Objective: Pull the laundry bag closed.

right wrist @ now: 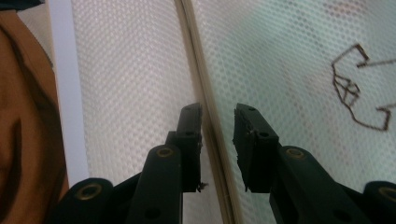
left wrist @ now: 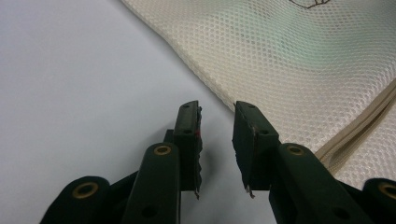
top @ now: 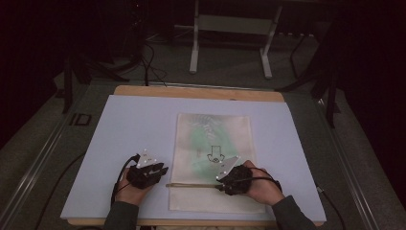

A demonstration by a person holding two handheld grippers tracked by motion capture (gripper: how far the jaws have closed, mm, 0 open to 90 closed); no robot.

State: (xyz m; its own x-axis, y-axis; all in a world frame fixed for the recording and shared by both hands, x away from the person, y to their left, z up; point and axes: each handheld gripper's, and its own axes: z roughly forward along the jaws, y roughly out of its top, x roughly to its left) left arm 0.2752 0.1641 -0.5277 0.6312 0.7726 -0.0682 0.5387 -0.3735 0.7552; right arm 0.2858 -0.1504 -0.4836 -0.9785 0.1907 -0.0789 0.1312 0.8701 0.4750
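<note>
A cream mesh bag [top: 213, 139] with a dark printed figure [right wrist: 355, 88] lies flat on a pale board [top: 124, 129]. A zipper band [top: 191, 185] runs across the bag near its front end. My left gripper [top: 163, 168] rests just off the bag's left edge [left wrist: 205, 79]. It [left wrist: 217, 112] is open, with only bare board in the gap between its jaws. My right gripper [top: 221, 184] sits low over the bag. Its [right wrist: 218, 114] jaws stand apart, one on each side of the zipper band [right wrist: 196, 56], and the pads do not press on it.
The board lies on a wooden table [top: 191, 92], whose edge shows at the back. A narrow strip of board [right wrist: 67, 93] and a brown surface [right wrist: 23, 140] lie beside the bag's front end. A white frame stand [top: 230, 28] and cables [top: 143, 62] are on the floor behind.
</note>
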